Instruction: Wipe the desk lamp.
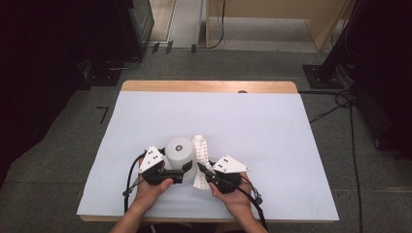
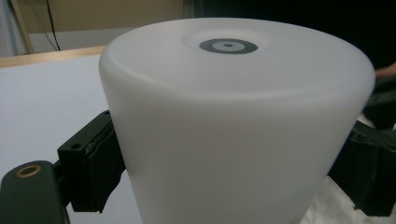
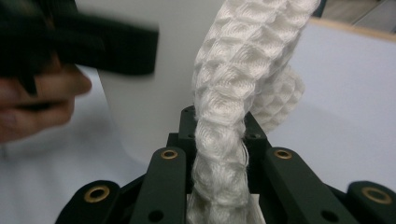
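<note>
Left gripper is clamping the white cup; right gripper is pinching the waffle cloth. Best wiping firmly while bracing the cup.

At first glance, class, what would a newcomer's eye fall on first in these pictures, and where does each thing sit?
First, the white frosted upturned plastic cup with a grey ring on its base, standing near the front middle of the white-covered table and clamped by the left gripper. Next, the white waffle-weave cloth, bunched in the right gripper and rising right beside the cup.
</note>
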Available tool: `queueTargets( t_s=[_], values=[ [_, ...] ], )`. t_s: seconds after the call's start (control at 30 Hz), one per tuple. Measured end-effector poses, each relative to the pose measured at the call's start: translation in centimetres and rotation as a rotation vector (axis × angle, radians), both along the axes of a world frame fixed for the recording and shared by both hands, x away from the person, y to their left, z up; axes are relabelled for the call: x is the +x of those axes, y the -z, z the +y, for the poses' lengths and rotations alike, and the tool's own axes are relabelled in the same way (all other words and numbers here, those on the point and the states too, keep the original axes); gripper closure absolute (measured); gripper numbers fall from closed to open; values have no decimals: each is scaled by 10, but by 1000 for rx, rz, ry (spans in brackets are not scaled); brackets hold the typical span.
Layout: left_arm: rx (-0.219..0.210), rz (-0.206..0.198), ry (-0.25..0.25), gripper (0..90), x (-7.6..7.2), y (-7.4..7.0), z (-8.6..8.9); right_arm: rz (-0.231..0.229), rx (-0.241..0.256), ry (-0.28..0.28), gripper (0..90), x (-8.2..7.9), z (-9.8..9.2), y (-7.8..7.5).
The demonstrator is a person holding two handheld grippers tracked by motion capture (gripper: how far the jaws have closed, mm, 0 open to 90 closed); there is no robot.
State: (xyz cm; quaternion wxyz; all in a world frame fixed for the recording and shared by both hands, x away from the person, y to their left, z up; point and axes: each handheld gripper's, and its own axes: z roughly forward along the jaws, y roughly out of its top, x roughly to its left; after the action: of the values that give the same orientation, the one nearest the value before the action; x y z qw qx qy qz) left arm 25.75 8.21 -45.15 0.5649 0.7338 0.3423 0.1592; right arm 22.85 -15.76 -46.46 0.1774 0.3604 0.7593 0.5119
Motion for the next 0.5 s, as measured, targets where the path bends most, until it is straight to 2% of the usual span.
queueTargets(
  t_s=[0.1, 0.2, 0.4, 0.5],
  values=[
    [-21, -1, 1, 87, 1, -2, 5, 45, -20, -18, 768, 4, 3, 8],
    [2, -5, 12, 87, 0, 0, 0, 40, -20, -7, 768, 4, 2, 7],
    [96, -26, 43, 87, -6, 8, -18, -29, 28, 30, 768, 0, -9, -11],
    [91, -26, 42, 87, -6, 8, -18, -69, 51, 28, 768, -3, -14, -19]
  ],
)
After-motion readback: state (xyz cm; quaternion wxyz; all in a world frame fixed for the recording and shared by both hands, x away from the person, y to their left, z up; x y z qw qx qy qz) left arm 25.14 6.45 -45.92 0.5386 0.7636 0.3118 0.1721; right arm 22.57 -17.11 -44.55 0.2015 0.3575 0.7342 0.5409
